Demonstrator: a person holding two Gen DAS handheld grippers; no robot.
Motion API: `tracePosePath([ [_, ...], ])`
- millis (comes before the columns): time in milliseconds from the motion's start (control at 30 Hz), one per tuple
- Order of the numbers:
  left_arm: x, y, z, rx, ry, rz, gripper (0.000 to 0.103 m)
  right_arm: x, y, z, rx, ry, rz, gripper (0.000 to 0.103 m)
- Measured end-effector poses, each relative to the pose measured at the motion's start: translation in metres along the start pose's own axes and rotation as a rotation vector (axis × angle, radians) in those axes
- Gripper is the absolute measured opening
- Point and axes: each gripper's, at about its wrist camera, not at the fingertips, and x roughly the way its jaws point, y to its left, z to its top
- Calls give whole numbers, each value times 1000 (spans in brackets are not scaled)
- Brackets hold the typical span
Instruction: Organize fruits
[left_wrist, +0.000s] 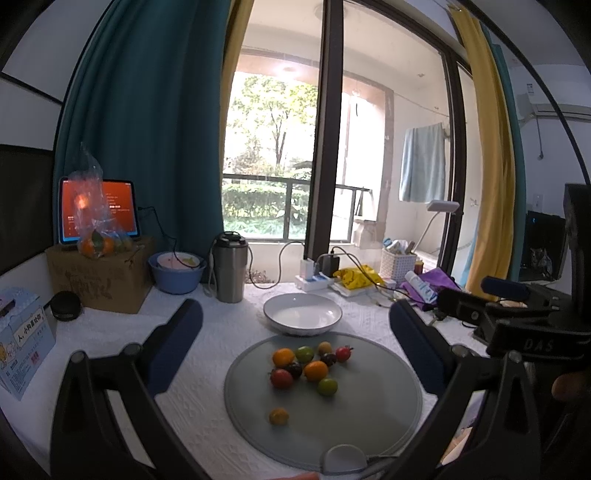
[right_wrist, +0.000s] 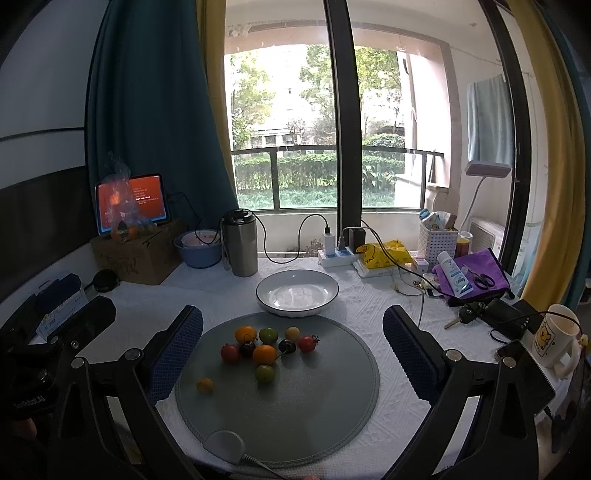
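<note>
Several small fruits, orange, green, red, dark and yellow, lie in a cluster (left_wrist: 306, 363) (right_wrist: 266, 349) on a round grey mat (left_wrist: 369, 417) (right_wrist: 314, 398). One small yellow fruit (left_wrist: 279, 416) (right_wrist: 204, 385) lies apart, nearer me. An empty white bowl (left_wrist: 303, 314) (right_wrist: 297, 291) stands just behind the mat. My left gripper (left_wrist: 295, 343) is open and empty, held above the mat. My right gripper (right_wrist: 293, 350) is open and empty, also above the mat. The right gripper's body shows at the right of the left wrist view.
Behind the bowl stand a steel tumbler (left_wrist: 229, 271) (right_wrist: 241, 243), a blue bowl (left_wrist: 176, 271), a cardboard box (left_wrist: 99, 277) with a tablet and bagged oranges, and a power strip (right_wrist: 338, 254). A purple pouch (right_wrist: 476, 277), keys and a mug (right_wrist: 556, 339) lie right.
</note>
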Motion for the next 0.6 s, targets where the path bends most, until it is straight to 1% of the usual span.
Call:
tracePosePath([
  [600, 0, 1, -2, 1, -1, -1, 102, 0, -1, 0, 2, 4, 3, 100],
])
